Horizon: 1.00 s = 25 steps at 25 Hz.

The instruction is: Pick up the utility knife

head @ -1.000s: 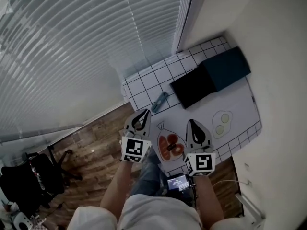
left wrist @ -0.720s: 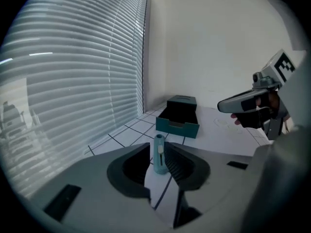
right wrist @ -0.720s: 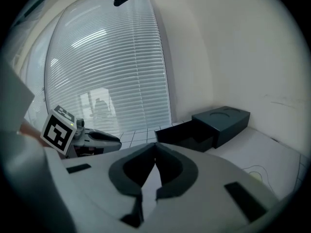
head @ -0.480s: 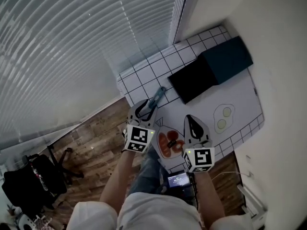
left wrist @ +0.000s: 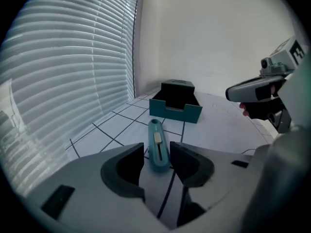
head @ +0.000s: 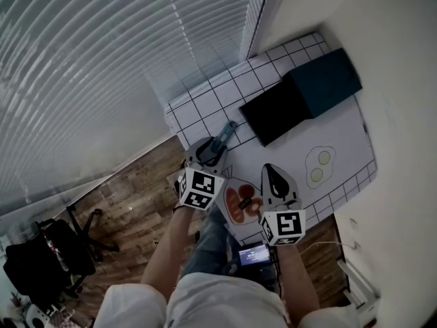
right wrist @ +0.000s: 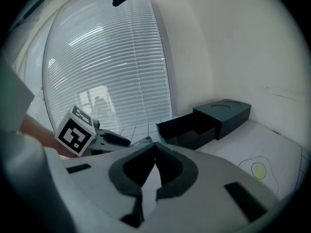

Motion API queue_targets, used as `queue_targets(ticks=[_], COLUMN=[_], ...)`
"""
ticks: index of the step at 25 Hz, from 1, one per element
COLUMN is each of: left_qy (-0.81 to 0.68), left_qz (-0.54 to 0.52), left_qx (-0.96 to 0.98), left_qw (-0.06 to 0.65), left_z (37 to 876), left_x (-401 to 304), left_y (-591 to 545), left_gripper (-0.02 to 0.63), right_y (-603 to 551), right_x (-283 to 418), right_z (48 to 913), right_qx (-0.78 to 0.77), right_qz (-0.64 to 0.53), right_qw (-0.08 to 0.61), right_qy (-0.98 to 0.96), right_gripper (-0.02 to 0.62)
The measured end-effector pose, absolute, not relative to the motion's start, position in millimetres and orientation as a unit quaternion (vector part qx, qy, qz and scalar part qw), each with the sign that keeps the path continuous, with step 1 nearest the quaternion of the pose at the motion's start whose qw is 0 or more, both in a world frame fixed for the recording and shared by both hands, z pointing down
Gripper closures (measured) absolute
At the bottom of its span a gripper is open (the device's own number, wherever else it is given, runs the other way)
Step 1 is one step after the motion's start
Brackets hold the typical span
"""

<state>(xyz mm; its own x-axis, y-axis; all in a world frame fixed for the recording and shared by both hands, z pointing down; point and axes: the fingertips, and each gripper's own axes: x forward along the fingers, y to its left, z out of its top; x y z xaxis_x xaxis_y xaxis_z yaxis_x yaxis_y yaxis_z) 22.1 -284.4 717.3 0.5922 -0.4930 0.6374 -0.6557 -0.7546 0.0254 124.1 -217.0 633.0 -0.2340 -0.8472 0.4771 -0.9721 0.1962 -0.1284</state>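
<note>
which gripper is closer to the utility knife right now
Left. The left gripper has just been opening its jaws, and the near end of the utility knife lies between them, not yet gripped. The right gripper, shut, hangs apart, off to the knife's right.

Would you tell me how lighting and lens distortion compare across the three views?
Head view: dim, blinds bowed by the wide lens. Left gripper view: dark rounded corners, yet the utility knife looks sharp. Right gripper view: brightest, with pale glare on the blinds and fisheye curving.

Slim teal utility knife (left wrist: 158, 148), lying flat on white grid-lined table (left wrist: 112, 129), near its window-side edge.
</note>
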Motion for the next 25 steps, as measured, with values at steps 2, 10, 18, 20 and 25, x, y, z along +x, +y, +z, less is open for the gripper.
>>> queue_targets(ticks=[2,10,18,20,25], left_qy=[-0.315,-0.302,-0.29,-0.289,-0.285], left_qz=[0.333,0.349,0.353,0.353,0.345], left_qx=[0.879,0.877,0.879,0.88,0.885], left_qw=[0.13,0.137,0.134,0.136,0.132], left_z=[722,725,725,725,722], left_x=[25,26,29,29,28], left_y=[-283,-282,-280,-279,-274], left_gripper=[0.441,0.433,0.469,0.469,0.471], right_y=[-217,-212,-214,-214,-214], right_x=[123,116,118,120,122], right_z=[634,637,633,630,624], right_qx=[0.599,0.59,0.589,0.591,0.593], right_qz=[0.206,0.214,0.209,0.207,0.201], right_qw=[0.152,0.155,0.159,0.159,0.157], right_qy=[-0.759,-0.763,-0.764,-0.763,-0.764], right_gripper=[0.589,0.589,0.589,0.589,0.589])
